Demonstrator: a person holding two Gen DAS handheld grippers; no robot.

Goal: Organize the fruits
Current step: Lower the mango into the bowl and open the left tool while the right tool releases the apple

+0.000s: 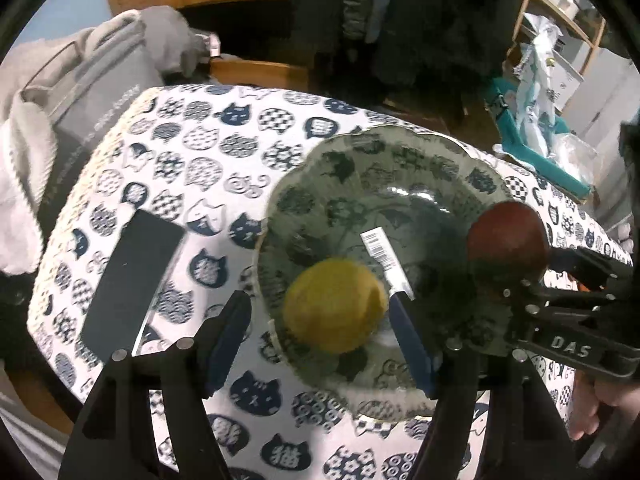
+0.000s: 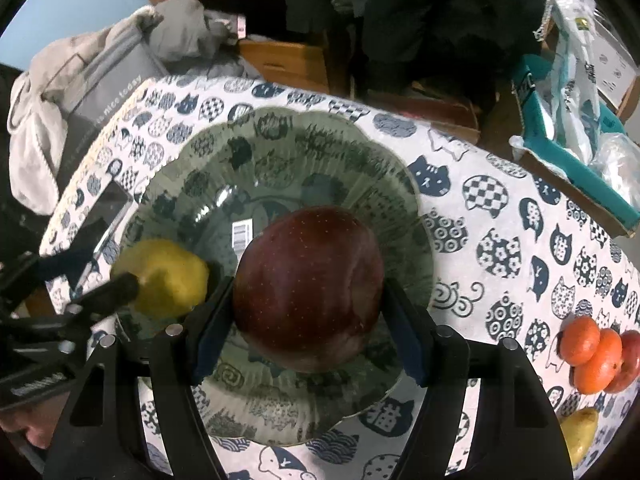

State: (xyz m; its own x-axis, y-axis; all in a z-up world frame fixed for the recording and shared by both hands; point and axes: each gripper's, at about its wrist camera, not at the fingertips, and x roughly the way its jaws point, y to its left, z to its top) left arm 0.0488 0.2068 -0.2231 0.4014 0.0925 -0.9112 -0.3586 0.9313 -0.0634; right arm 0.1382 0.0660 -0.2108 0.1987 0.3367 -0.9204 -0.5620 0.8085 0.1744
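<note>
Already one fruit lay in the patterned bowl (image 1: 362, 152): the yellow lemon (image 1: 335, 305) rested on its near-left floor, beside a barcode sticker (image 1: 379, 249) on the glaze. The left gripper (image 1: 320, 340) stood over it with both blue pads (image 1: 226, 336) apart from the peel on either side, so its hold was released, and nothing was pinched between the jaws.

The right gripper (image 2: 308, 320) was clenched on the red apple (image 2: 308, 288), a pad pressed to each flank, and the apple hung over the bowl's middle; whether it touched the floor yet could not be told from either view.

By that reckoning the job was under way, not near its end. One fruit seemed delivered, and a second was about to be set down. Left on the cat-print tablecloth (image 2: 500, 216), well apart from the bowl at the right edge, were two orange tangerines (image 2: 588, 354), a reddish fruit just behind them (mostly cut off), and another yellow fruit (image 2: 580, 436) nearer the rim of the view.
</note>
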